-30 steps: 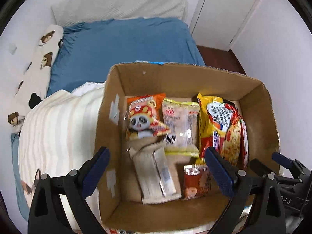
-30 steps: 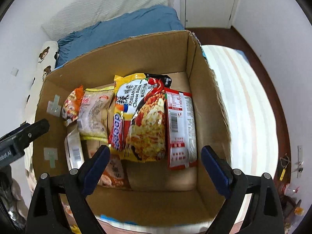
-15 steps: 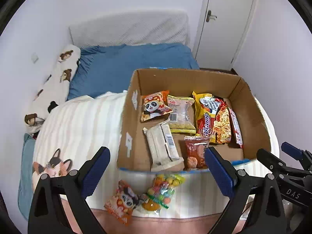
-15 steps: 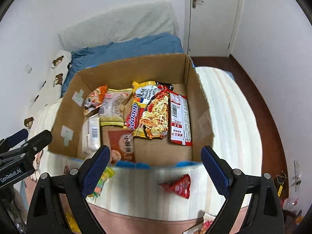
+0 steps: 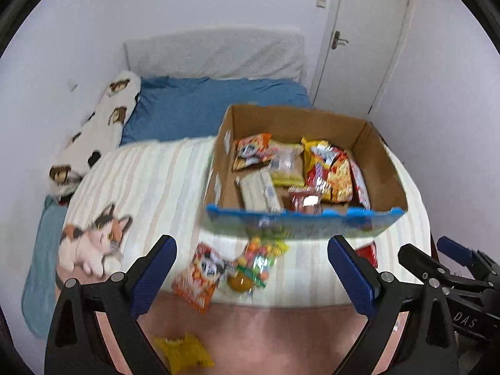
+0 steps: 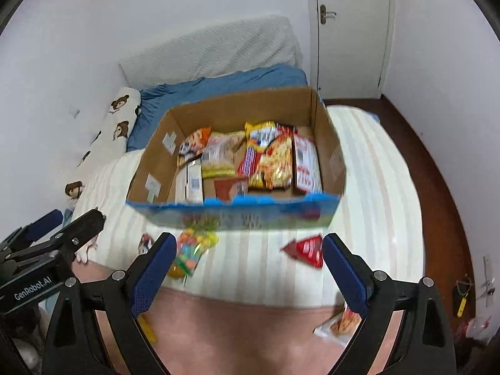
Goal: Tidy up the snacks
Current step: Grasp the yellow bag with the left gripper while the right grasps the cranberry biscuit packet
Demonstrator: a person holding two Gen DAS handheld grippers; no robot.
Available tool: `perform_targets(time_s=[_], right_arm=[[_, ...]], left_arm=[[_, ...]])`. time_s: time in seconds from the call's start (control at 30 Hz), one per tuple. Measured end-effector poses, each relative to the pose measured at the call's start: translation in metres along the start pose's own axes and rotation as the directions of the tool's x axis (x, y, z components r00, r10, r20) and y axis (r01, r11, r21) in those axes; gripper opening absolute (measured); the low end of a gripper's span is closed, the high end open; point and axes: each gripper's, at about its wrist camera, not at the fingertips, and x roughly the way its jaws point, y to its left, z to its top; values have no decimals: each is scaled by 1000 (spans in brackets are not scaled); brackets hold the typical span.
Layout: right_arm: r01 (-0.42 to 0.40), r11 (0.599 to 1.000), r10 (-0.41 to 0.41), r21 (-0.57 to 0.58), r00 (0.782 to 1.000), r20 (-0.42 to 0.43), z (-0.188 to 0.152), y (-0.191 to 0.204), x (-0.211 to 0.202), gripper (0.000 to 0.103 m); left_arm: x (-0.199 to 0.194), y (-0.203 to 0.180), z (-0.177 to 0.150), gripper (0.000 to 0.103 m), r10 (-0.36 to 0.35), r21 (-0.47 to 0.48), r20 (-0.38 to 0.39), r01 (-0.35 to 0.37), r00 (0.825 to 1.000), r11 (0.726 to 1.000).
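Observation:
A cardboard box with a blue front wall sits on the striped bed and holds several snack packets. In front of it on the cover lie an orange panda packet, a bag of coloured candies and a red triangular packet. A yellow packet lies on the pink blanket nearer me, and another packet lies at the right. My left gripper and right gripper both stand open and hold nothing, above the loose snacks.
Striped bed cover with a cat print. Blue sheet, bear-print bolster and grey headboard cushion behind. White door at the back right; dark wood floor right of the bed.
Both grippers have pulled back and up from over the box. The box now looks smaller and farther, and the loose snacks and pink blanket in front of it have come into view.

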Motion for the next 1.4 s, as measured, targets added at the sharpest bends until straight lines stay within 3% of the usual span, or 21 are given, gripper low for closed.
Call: perform_targets(time_s=[0.17, 0.4, 0.6, 0.63, 0.67, 0.7, 0.87, 1.03, 1.17, 1.3, 1.4], right_arm=[[16, 992, -3, 129, 995, -99, -32, -44, 20, 96], [101, 900, 12, 425, 967, -256, -91, -159, 65, 96], [123, 856, 69, 501, 936, -346, -121, -195, 111, 96], [111, 857, 82, 503, 935, -346, -124, -195, 119, 91], [110, 862, 79, 495, 935, -346, -127, -195, 123, 68], [133, 876, 48, 464, 933, -357, -129, -190, 128, 58], [33, 946, 82, 322, 938, -338, -123, -147, 131, 55], [-140, 975, 201, 176, 893, -403, -132, -69, 150, 55], [-179, 975, 221, 135, 867, -446, -143, -30, 164, 55], [-179, 980, 200, 90, 859, -470, -147, -9, 169, 55], [-155, 986, 168, 68, 862, -479, -146, 3, 174, 55]], left_arm=[[17, 14, -40, 99, 42, -63, -93, -48, 995, 997], [68, 13, -94, 99, 51, -125, -264, -87, 963, 988], [91, 1, -113, 99, 64, -124, -342, -112, 937, 986], [92, 2, -115, 99, 67, -123, -348, -116, 935, 986], [92, 2, -116, 99, 74, -121, -352, -124, 933, 985], [93, 4, -117, 99, 83, -120, -355, -134, 931, 984], [84, 29, -116, 99, 133, -150, -363, -199, 922, 969], [84, 80, -129, 99, 159, -236, -434, -282, 887, 930], [95, 113, -146, 99, 94, -306, -519, -287, 849, 908], [116, 132, -168, 99, -56, -425, -574, -240, 817, 873], [135, 138, -181, 99, -87, -432, -596, -227, 799, 873]])
